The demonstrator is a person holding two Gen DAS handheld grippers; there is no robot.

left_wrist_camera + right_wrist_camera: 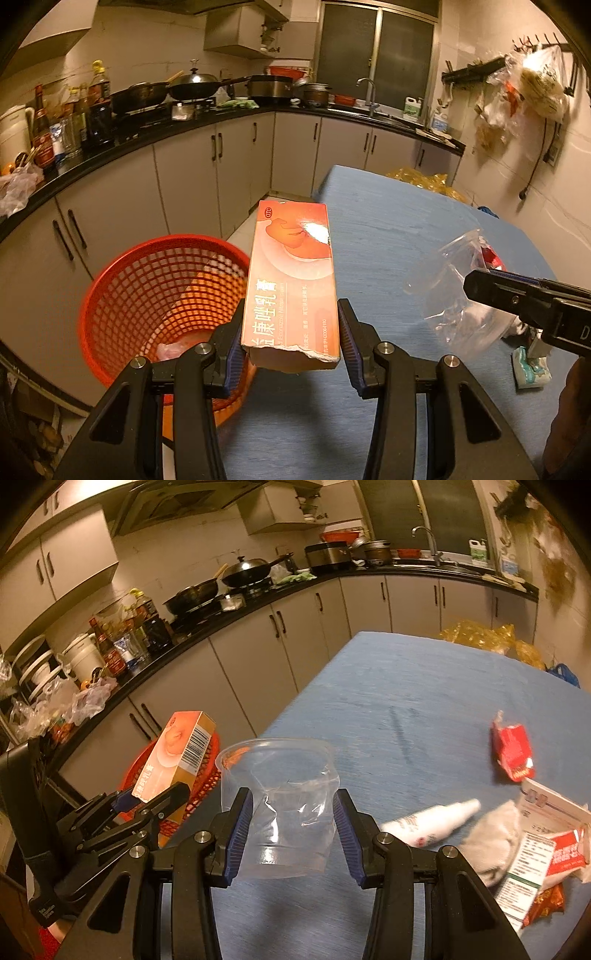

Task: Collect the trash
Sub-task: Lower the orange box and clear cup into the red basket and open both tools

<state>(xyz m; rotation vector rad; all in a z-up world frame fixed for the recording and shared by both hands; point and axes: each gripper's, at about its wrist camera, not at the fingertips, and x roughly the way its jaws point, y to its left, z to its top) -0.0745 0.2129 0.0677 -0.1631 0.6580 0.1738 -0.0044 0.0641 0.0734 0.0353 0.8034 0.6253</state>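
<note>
My left gripper (pixel 291 325) is shut on an orange medicine box (pixel 293 280) with a torn near end, held over the left edge of the blue table (pixel 388 221). Just left of it stands the red mesh basket (pixel 162 291), with a pale scrap at its bottom. My right gripper (pixel 293 812) is shut on a crumpled clear plastic cup (pixel 284 805), its mouth pointing away. In the right wrist view the left gripper (pixel 147 797) with the box (pixel 177 753) sits at the left, in front of the basket (pixel 199 775). The cup (pixel 454 288) also shows at the right of the left wrist view.
More trash lies on the table's right side: a red packet (pixel 511 751), a white tube (pixel 432 823), a grey crumpled piece (pixel 495 838) and printed wrappers (pixel 543 856). A black kitchen counter (pixel 184 125) with pots and bottles curves behind, above grey cabinets.
</note>
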